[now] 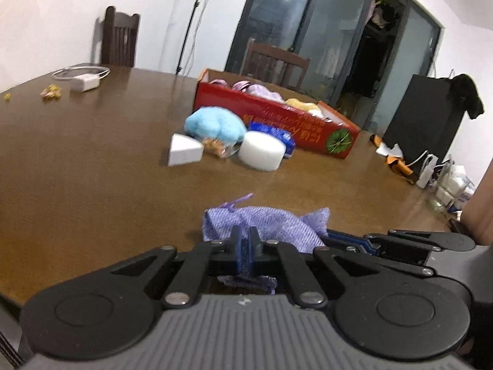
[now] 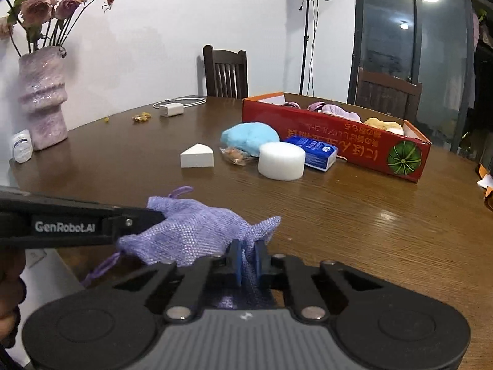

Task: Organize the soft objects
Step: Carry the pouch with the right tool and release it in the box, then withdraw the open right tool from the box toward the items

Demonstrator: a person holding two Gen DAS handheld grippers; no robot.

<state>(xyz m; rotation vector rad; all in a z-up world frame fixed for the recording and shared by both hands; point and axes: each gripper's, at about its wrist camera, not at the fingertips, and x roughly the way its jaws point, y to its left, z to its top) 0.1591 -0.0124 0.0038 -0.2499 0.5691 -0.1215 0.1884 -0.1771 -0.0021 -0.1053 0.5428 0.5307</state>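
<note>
A purple mesh drawstring pouch (image 1: pixel 277 225) hangs just above the near edge of the brown table (image 1: pixel 92 160), held from both sides. My left gripper (image 1: pixel 245 237) is shut on its left part, and the fabric is pinched between the blue pads. The right gripper (image 1: pixel 331 236) grips the pouch's right end. In the right wrist view my right gripper (image 2: pixel 248 252) is shut on the pouch (image 2: pixel 191 231), and the left gripper (image 2: pixel 155 215) comes in from the left onto its far corner. A red box (image 2: pixel 332 141) behind holds soft pink and yellow items.
In front of the box lie a blue plush (image 2: pixel 249 137), a white foam cylinder (image 2: pixel 282 160), a white wedge (image 2: pixel 197 155), a blue packet (image 2: pixel 317 151) and a snack wrapper (image 2: pixel 235 154). A vase (image 2: pixel 43 101) stands far left, a charger (image 2: pixel 171 109) at the back.
</note>
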